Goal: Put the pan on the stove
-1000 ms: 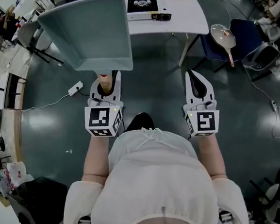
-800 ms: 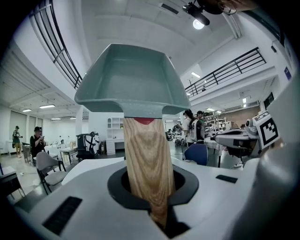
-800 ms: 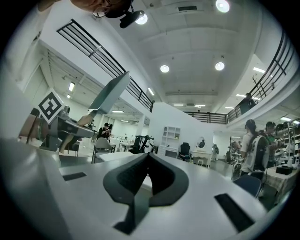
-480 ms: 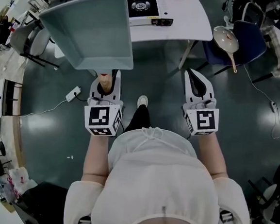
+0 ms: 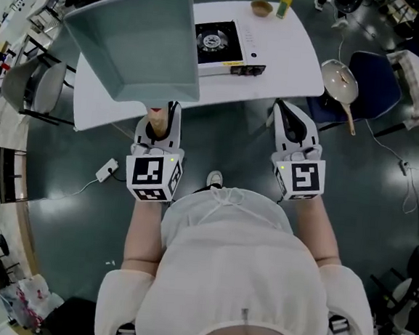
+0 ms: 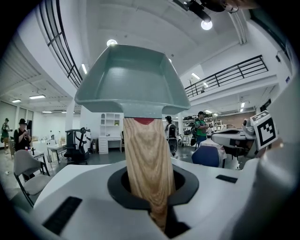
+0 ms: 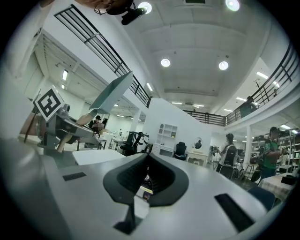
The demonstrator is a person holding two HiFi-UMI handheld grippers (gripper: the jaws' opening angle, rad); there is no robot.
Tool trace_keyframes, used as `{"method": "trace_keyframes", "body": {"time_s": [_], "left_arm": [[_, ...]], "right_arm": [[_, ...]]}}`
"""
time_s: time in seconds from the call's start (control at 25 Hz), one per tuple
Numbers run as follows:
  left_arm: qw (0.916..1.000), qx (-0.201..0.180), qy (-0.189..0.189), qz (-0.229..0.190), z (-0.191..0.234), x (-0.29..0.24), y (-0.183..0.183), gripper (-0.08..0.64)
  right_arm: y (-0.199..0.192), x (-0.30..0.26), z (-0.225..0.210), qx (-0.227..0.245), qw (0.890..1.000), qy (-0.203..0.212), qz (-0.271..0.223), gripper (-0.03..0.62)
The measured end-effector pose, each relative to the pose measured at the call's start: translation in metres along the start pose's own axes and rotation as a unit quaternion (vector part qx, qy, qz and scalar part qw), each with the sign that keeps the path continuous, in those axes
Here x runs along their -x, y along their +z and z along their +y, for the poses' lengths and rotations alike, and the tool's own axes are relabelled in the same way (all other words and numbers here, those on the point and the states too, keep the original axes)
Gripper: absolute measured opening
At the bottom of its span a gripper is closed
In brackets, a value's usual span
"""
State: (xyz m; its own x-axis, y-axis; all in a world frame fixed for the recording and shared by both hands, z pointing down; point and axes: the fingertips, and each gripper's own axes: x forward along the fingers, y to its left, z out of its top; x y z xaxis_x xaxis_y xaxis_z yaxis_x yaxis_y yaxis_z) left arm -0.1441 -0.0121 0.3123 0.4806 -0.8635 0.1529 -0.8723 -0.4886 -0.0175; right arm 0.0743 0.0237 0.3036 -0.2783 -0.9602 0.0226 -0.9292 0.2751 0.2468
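The pan point(image 5: 136, 44) is in my left gripper point(image 5: 159, 113), not on the stove point(image 5: 221, 47). It is a square, deep, grey-green pan with a pale wooden handle point(image 5: 157, 127). In the left gripper view the handle point(image 6: 147, 159) runs straight up out of the jaws to the pan's body point(image 6: 133, 79), and the jaws are clamped tight on the wood with the grain filling the gap between them. From the head view I see the pan held out in front of me with its hollow side turned up toward the camera. It covers the left part of the white table point(image 5: 294, 32) and lies just left of the stove, its right rim close to the stove's edge. I cannot tell how high it hangs above the tabletop.

The stove is a small single-burner unit, sitting near the middle of the table with its burner bare. A small bowl point(image 5: 261, 8) and a bottle point(image 5: 284, 2) stand at the table's far edge.

My right gripper point(image 5: 293, 113) is held level beside the left one, near the table's front edge. In the right gripper view its jaws point(image 7: 147, 161) meet at the tips and carry nothing.

To my right, off the table, a second, round, light-coloured pan point(image 5: 339, 74) rests on a blue chair point(image 5: 371, 71).
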Motion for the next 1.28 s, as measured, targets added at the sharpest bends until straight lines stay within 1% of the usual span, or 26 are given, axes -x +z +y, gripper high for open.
{"method": "trace_keyframes", "body": {"time_s": [0.16,0.32,0.48,0.64,0.88,1.0,1.08,1.2,1.28], "left_arm": [[0.9999,0.001,-0.007,0.011,0.027,-0.041,0.001,0.049],[0.9994,0.004,-0.011,0.031,0.041,-0.074,-0.006,0.049],[0.9985,0.013,-0.012,0.052,0.046,-0.106,-0.016,0.049],[0.997,0.018,-0.003,0.075,0.044,-0.139,-0.027,0.049],[0.9923,0.042,0.013,0.116,0.042,-0.192,-0.043,0.049],[0.9881,0.057,0.021,0.141,0.037,-0.22,-0.057,0.049],[0.9838,0.069,0.025,0.163,0.032,-0.237,-0.069,0.049],[0.9747,0.085,0.03,0.204,0.027,-0.255,-0.092,0.049],[0.9664,0.096,0.035,0.236,0.023,-0.26,-0.11,0.049]], "right_arm": [[-0.003,-0.048,-0.01,-0.002,1.0,-0.006,0.004,0.005],[-0.013,-0.085,-0.014,-0.01,1.0,0.0,0.015,0.006],[-0.024,-0.119,-0.024,-0.009,1.0,0.014,0.02,0.005],[-0.035,-0.153,-0.044,-0.015,0.999,0.03,0.022,0.006],[-0.049,-0.212,-0.074,-0.015,0.998,0.06,0.03,0.006],[-0.061,-0.238,-0.09,-0.016,0.996,0.078,0.037,0.006],[-0.071,-0.252,-0.1,-0.019,0.995,0.092,0.04,0.006],[-0.087,-0.271,-0.111,-0.03,0.992,0.111,0.047,0.006],[-0.1,-0.28,-0.115,-0.038,0.99,0.125,0.059,0.006]]}}
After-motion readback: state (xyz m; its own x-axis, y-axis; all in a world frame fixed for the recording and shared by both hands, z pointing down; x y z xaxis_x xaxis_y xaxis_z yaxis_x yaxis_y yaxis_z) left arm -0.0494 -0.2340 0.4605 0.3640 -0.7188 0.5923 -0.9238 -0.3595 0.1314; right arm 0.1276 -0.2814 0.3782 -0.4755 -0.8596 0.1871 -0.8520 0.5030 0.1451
